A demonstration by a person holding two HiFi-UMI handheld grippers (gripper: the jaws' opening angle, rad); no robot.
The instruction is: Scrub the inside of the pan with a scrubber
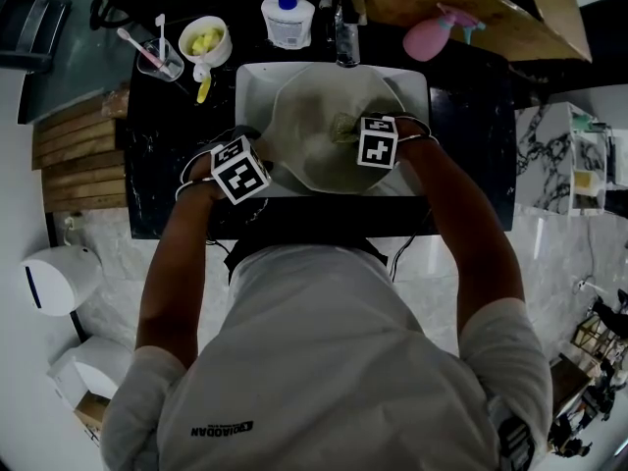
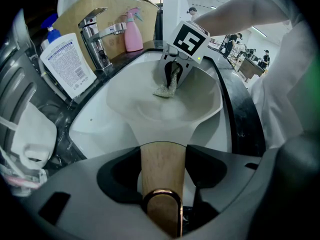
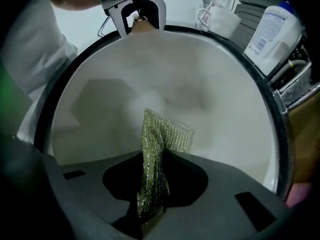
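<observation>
Dark veined stone countertop around a white rectangular sink, above a pale marbled floor. Along the back edge: chrome tap, pink spray bottle, white blue-capped plastic bottle, and a brown cardboard sheet behind.

In the sink, a pale round pan with a wooden handle.

Left gripper: clamps that handle, jaws pressed against its sides. Right gripper: pinches a green-silver mesh scrubber, the free end of the mesh resting on the pan's inner surface.

In the head view, only marker cubes and forearms over the pan, grips hidden. In the left gripper view alone, a bright open room with distant people beyond the counter. In the right gripper view alone, the mesh close up and the whole inner bowl, with the other gripper at the far rim.
</observation>
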